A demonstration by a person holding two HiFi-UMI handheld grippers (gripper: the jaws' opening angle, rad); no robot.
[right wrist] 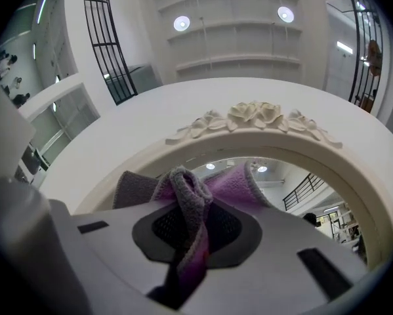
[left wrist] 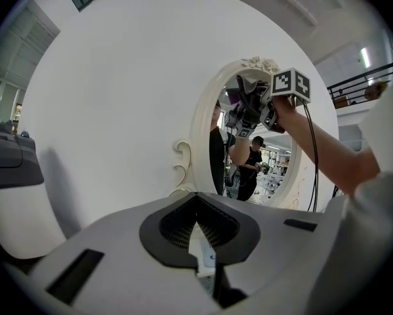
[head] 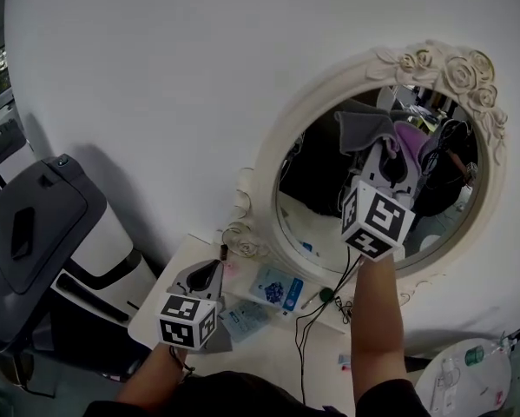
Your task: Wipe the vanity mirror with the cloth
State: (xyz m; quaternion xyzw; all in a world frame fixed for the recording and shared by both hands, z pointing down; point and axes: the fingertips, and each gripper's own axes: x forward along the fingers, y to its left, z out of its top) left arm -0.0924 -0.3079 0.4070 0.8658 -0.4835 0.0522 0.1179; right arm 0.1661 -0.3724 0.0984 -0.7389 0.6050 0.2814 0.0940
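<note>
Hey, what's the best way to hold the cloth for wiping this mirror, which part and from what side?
Grip the cloth at its bunched middle fold, coming from behind, away from the vanity mirror. The right gripper is shut on it this way: loose purple-grey flaps stick out past the fingers toward the glass, so probably fabric, not plastic, meets it.

A vanity mirror [head: 273,146] with a cream frame carved with roses is seen standing on a white table [head: 264,341] against a white wall. A grey and purple cloth [head: 370,129] is held against the upper glass by the right gripper [head: 390,156]. The left gripper [head: 209,274] is held low over the table's left end, near a blue packet [head: 278,287]. A black cable [head: 301,341] is trailed across the table.
</note>
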